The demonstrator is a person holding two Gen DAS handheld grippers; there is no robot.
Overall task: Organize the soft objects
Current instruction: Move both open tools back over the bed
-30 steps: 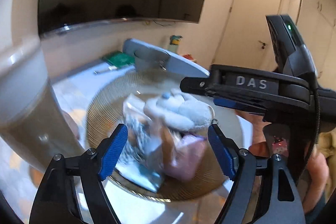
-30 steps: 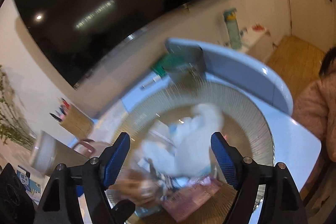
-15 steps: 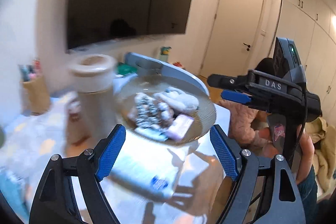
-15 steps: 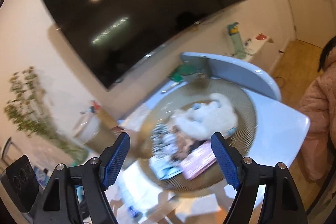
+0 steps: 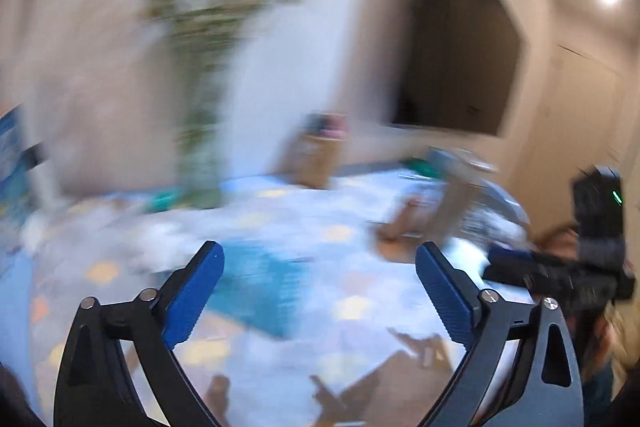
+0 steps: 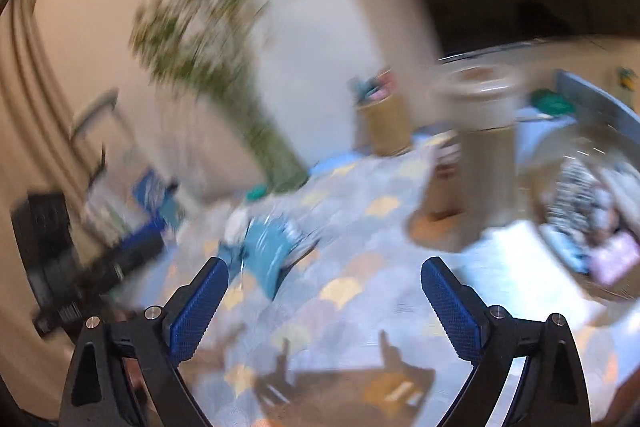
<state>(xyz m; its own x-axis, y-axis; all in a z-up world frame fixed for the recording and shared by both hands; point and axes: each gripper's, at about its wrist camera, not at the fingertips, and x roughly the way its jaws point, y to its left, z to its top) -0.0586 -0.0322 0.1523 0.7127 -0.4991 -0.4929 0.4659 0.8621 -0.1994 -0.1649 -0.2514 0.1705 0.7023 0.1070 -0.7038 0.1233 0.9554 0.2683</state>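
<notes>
Both views are smeared by motion. A teal soft item (image 5: 260, 287) lies on the patterned tablecloth (image 5: 352, 307), just ahead of my left gripper (image 5: 320, 287), whose jaws are opening with nothing between them. The right wrist view shows the same teal item (image 6: 268, 255) ahead and left of my right gripper (image 6: 324, 307); its jaws are also opening and hold nothing. The round woven basket (image 6: 576, 147) sits at the far right with a zebra-patterned soft thing (image 6: 576, 199) and a pink pack (image 6: 612, 259) in it.
A tall beige cylinder (image 6: 484, 131) stands left of the basket, with a pen holder (image 6: 384, 123) behind it. A leafy plant (image 6: 224, 67) rises at the back left. The other gripper's black body shows at the right (image 5: 560, 275) and left (image 6: 80, 267) edges.
Both cameras have swung left, away from the basket of soft things, which slid to the right edge. The teal item and the plant came into view. Both pairs of jaws stand wider.
</notes>
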